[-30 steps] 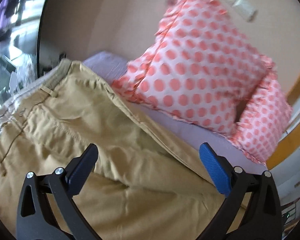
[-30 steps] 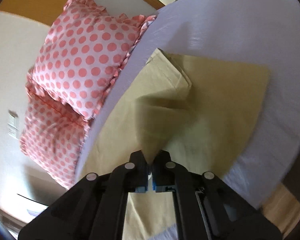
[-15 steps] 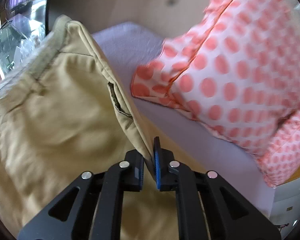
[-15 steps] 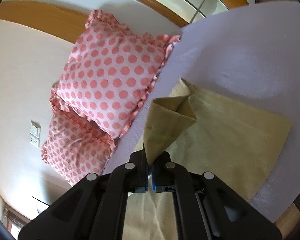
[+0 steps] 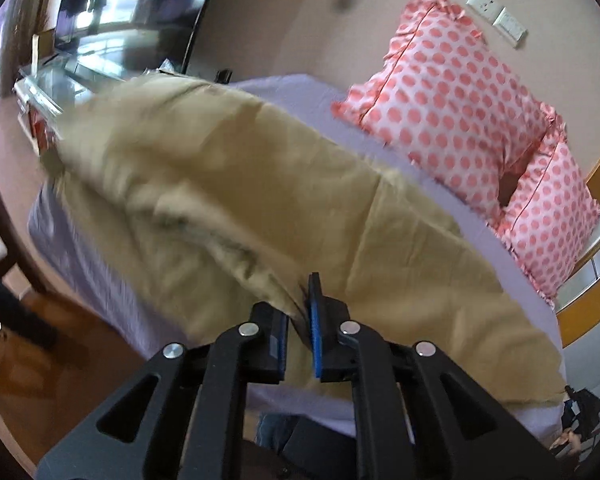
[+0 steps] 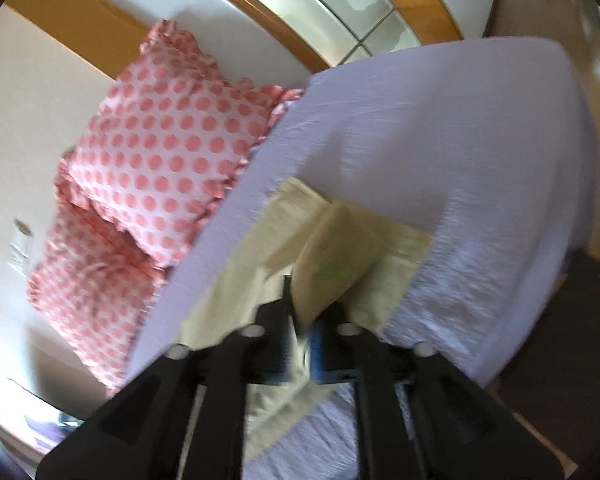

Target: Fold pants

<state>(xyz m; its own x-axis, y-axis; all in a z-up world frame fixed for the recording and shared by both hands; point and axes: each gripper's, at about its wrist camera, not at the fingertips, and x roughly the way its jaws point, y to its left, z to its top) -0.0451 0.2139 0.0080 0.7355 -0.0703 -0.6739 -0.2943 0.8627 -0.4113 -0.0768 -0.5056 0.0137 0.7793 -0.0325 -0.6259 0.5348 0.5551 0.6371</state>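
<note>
A bed covered by a pale lilac sheet [image 5: 296,96] is set against a cream wall, with wooden trim and glass panes seen behind it. In the left wrist view, a dark wooden floor [image 5: 64,368] is seen at the left edge, and tan pants [image 5: 228,184] are spread across the sheet, their near layer lifted into a blurred ridge. That layer is pinched between the closed blue-padded fingers of the left gripper [image 5: 298,344]. Further right, two pink polka-dot pillows [image 5: 460,108] are propped against the wall below white wall sockets [image 5: 496,14]. In the right wrist view, the pillows [image 6: 168,152] are seen at the left, the pants [image 6: 332,248] lie in the middle on the sheet [image 6: 460,140], and a raised fold of the cloth is clamped by the shut fingers of the right gripper [image 6: 300,340].
</note>
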